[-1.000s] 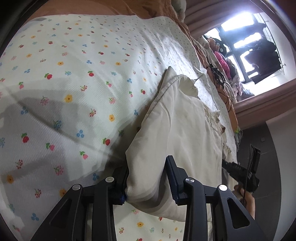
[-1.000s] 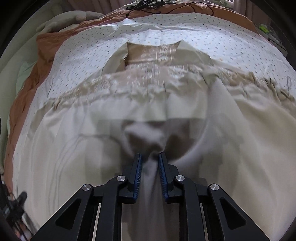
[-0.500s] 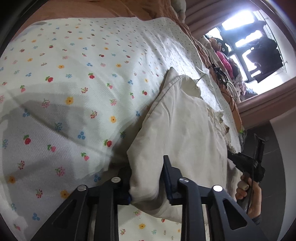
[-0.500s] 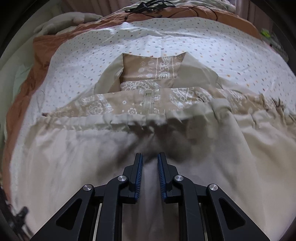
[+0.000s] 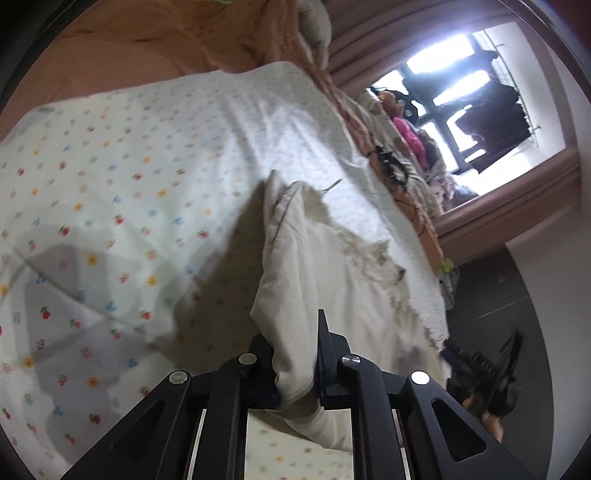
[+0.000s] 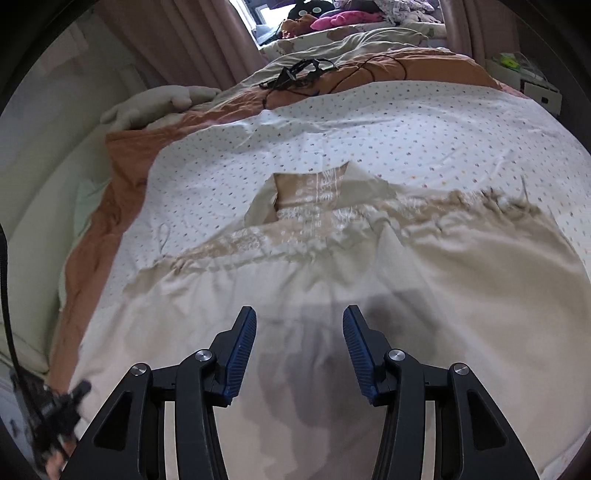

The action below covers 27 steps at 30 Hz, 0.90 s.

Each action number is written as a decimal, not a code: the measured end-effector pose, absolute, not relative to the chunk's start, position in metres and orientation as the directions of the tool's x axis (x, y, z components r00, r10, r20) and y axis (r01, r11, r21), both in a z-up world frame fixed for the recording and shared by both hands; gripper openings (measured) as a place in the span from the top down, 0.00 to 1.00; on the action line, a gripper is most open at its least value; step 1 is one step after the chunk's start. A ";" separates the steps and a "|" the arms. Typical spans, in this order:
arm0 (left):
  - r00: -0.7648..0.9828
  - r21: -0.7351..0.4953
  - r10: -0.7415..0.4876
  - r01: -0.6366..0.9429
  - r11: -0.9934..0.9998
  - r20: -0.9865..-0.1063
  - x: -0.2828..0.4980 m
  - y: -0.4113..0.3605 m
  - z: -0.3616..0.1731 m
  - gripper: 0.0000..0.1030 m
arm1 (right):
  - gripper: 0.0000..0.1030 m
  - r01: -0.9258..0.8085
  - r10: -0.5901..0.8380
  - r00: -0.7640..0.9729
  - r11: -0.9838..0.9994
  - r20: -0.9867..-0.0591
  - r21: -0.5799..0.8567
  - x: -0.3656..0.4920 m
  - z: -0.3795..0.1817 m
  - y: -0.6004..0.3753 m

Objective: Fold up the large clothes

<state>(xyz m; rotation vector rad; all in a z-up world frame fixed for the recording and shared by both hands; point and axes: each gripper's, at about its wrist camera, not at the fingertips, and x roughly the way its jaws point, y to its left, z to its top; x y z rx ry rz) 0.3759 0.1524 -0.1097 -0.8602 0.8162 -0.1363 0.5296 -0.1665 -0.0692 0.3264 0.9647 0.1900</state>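
On the white flower-print bed sheet [image 6: 406,129] lies our cream dress with brown patterned bodice [image 6: 314,206]. Our left gripper [image 5: 295,354] has just closed on its edge, lifting it. Our right gripper [image 6: 299,350] has just opened above the skirt, with nothing between the jaws.

Flower-print sheet [image 6: 369,122] spread over the bed, small red, yellow and blue blossoms on white. Beyond the sheet's far edge, an orange-brown blanket [image 6: 122,147], running down the sheet's left side too. On that blanket just past the sheet, a tangle of black cable [image 6: 295,74]. Left of the cable, a grey plush toy [image 6: 159,103]. Farther past the sheet, pink curtains [image 6: 177,40] and a bright window [image 5: 461,74]; a heap of pink and dark soft things [image 6: 332,16] below it.
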 end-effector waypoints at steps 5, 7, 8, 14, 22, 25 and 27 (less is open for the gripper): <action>0.709 -0.721 -0.432 -0.154 0.676 -0.557 0.384 0.136 -0.082 0.88 | 0.52 -0.017 0.329 0.555 0.923 -0.764 0.385 0.498 -0.074 -0.172; 0.709 -0.721 -0.442 -0.135 0.680 -0.549 0.389 0.132 -0.074 0.89 | 0.52 -0.015 0.341 0.558 0.916 -0.757 0.402 0.486 -0.076 -0.175; 0.709 -0.720 -0.446 -0.124 0.683 -0.546 0.392 0.129 -0.069 0.89 | 0.52 -0.015 0.346 0.558 0.913 -0.754 0.407 0.480 -0.078 -0.176; 0.710 -0.728 -0.486 -0.054 0.683 -0.509 0.408 0.113 -0.038 0.90 | 0.52 -0.041 0.406 0.527 0.890 -0.747 0.454 0.446 -0.098 -0.174; 0.707 -0.712 -0.504 0.002 0.703 -0.496 0.421 0.090 -0.007 0.91 | 0.64 -0.037 0.422 0.477 0.886 -0.771 0.462 0.425 -0.125 -0.156; 0.705 -0.710 -0.512 0.018 0.704 -0.490 0.426 0.081 0.003 0.91 | 0.71 -0.028 0.419 0.470 0.887 -0.777 0.461 0.416 -0.131 -0.154; 0.707 -0.706 -0.516 0.033 0.708 -0.484 0.429 0.074 0.012 0.91 | 0.73 -0.017 0.419 0.450 0.887 -0.789 0.462 0.412 -0.139 -0.153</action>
